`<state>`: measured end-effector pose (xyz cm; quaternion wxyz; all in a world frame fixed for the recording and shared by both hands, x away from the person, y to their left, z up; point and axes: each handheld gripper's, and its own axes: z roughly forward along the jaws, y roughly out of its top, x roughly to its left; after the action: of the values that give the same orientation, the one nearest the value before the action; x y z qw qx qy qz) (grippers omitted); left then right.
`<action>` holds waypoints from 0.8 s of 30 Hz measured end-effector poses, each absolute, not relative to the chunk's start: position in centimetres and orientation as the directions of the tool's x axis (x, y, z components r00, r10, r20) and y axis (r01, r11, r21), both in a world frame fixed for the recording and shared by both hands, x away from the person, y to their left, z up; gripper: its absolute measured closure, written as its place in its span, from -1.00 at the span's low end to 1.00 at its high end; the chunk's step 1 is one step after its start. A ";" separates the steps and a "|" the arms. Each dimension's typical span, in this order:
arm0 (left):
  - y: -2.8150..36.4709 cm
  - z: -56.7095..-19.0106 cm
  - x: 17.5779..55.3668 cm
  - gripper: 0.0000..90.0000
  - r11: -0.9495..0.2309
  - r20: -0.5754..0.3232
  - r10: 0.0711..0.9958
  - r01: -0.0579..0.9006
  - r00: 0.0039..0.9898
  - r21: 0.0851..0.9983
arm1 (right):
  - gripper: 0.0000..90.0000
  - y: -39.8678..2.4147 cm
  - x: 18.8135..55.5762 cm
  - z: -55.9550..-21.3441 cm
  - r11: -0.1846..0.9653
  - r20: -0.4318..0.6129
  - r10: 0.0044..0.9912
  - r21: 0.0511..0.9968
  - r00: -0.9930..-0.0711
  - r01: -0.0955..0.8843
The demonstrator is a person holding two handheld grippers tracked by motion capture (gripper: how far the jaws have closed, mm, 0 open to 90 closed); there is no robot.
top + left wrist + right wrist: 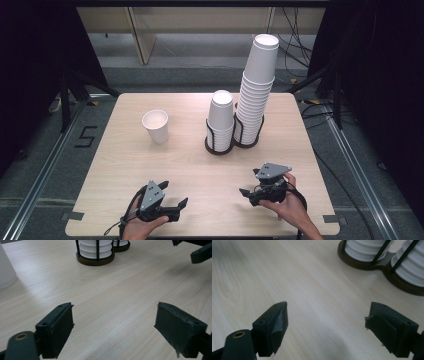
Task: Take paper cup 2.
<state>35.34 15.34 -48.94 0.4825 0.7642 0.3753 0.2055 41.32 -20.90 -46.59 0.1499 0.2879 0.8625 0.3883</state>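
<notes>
Both grippers low over light wooden table [130, 165], nothing held.
L gripper [175, 197] & R gripper [250, 189] jaws apart; single white paper cup [156, 126] prob. empty, well apart.

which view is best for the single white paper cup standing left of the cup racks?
High view: the single white paper cup stands whole and upright, apart from the black wire racks. Left gripper view catches a blurred sliver of its side at the frame edge.

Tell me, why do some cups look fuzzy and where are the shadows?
In the right gripper view the cup stacks are close and blurred; in the left gripper view the single cup looks soft too. In the high view the room behind is dark, and the table carries faint shadows.
</notes>
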 end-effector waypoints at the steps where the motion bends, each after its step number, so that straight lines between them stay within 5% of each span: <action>1: 15.4 -48.9 35.3 -0.68 -0.249 -0.050 0.772 0.374 0.634 0.893 | -0.61 -20.9 41.2 -46.2 0.523 -0.021 0.625 0.754 -0.780 0.399; 24: 15.9 -49.5 36.4 -0.68 -0.250 -0.064 0.770 0.392 0.634 0.885 | -0.65 -24.4 44.6 -35.4 0.278 0.004 0.775 0.896 -0.632 0.346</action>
<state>36.40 15.93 -49.49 0.4807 0.7656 0.3796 0.1968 44.59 -24.44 -35.40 0.2248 0.3653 0.7672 0.4769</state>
